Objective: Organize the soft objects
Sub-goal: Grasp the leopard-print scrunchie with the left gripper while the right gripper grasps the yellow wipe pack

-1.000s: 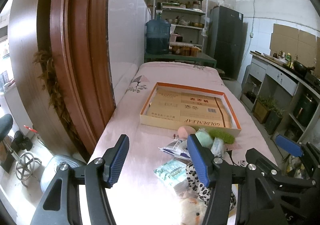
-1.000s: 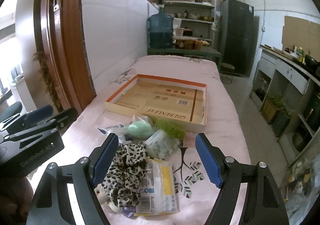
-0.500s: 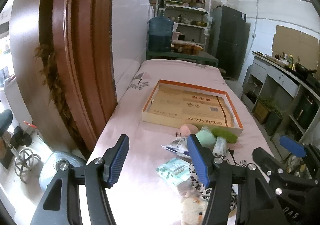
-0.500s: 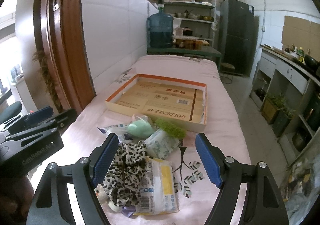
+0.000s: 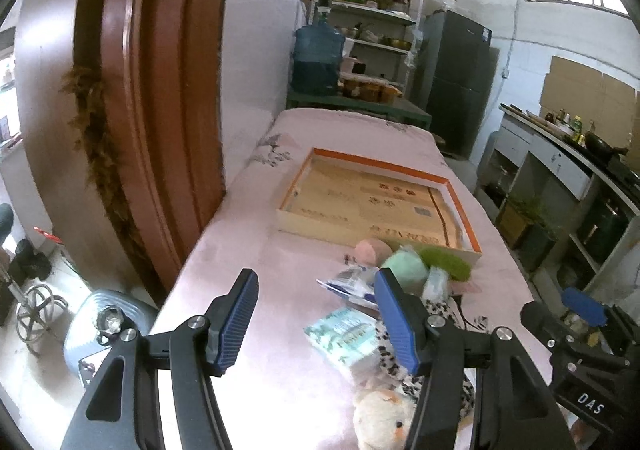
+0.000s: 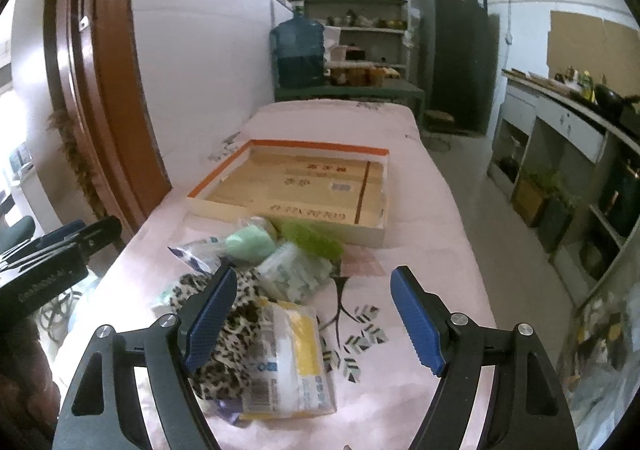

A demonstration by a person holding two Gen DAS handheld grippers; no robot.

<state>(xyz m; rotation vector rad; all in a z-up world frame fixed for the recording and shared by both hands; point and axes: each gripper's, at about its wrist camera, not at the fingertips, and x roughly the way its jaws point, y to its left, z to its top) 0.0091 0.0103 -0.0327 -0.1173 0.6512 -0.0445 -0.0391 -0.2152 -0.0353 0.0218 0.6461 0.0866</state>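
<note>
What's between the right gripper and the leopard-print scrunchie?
Nothing visible. The right gripper hangs open above the pile, its left jaw over the leopard-print scrunchie. A yellow-and-white packet lies against the scrunchie's right side, not over it.

Both grippers are black, angular frames with triangular cut-outs and silver round-headed screws at the joints. The left gripper (image 5: 316,320) and right gripper (image 6: 314,320) each carry two fingers faced with ribbed blue pads (image 6: 416,324). White lettering on the right gripper's side seems to read "DAS", partly cut off.
</note>
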